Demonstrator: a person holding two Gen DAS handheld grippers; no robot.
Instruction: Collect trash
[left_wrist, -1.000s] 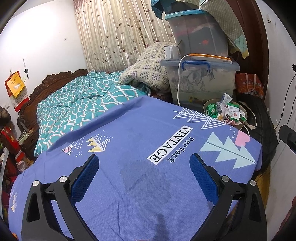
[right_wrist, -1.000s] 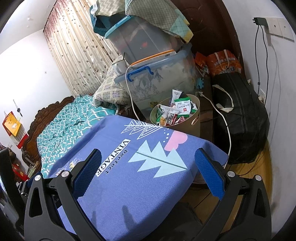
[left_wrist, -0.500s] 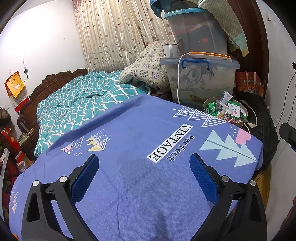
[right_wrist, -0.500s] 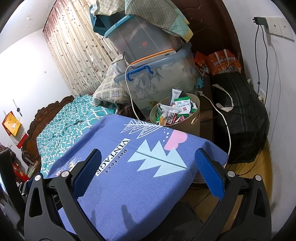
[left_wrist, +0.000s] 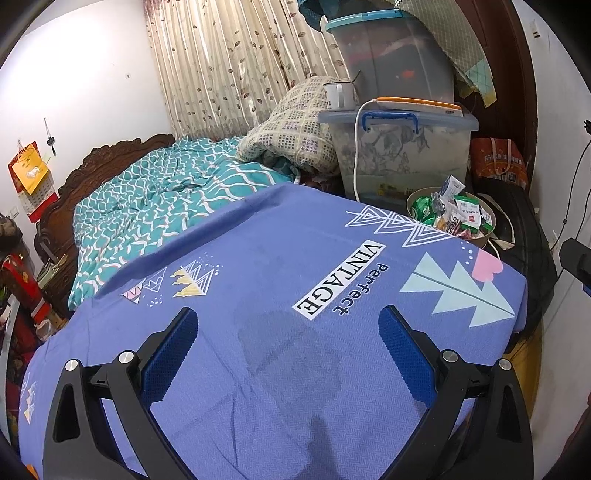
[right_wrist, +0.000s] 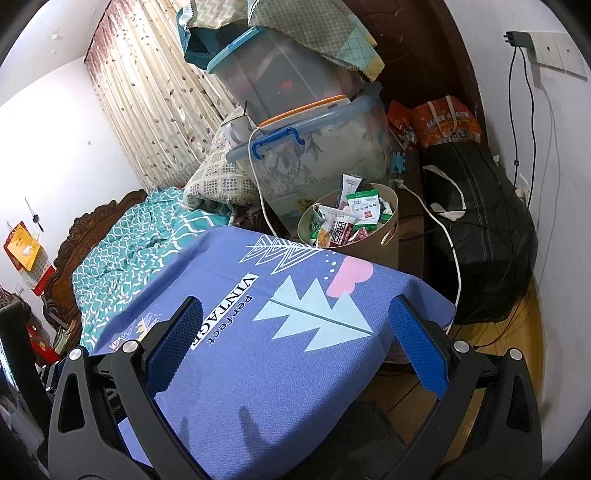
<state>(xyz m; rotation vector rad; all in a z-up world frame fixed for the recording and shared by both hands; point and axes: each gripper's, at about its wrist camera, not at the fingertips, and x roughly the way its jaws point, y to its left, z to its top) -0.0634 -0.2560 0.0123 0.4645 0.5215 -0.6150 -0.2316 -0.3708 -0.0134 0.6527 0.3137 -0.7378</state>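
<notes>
A round beige bin (right_wrist: 389, 236) full of snack wrappers (right_wrist: 351, 221) stands on the floor past the far corner of a table under a blue printed cloth (right_wrist: 266, 354). In the left wrist view the same bin (left_wrist: 485, 242) and its wrappers (left_wrist: 454, 216) sit at the upper right. My left gripper (left_wrist: 288, 325) hovers open over the cloth's middle, nothing between its blue pads. My right gripper (right_wrist: 295, 314) is open above the cloth near its right edge, also empty. No loose trash shows on the cloth.
Stacked clear storage boxes (right_wrist: 310, 147) with a white cable (right_wrist: 256, 173) rise behind the bin. A black bag (right_wrist: 484, 229) lies by the right wall. A bed with a teal quilt (left_wrist: 155, 199) and a pillow (left_wrist: 295, 136) lies to the left. Wooden floor (right_wrist: 517, 332) shows right of the table.
Both views have shifted only slightly; the grippers stay open and empty above the cloth.
</notes>
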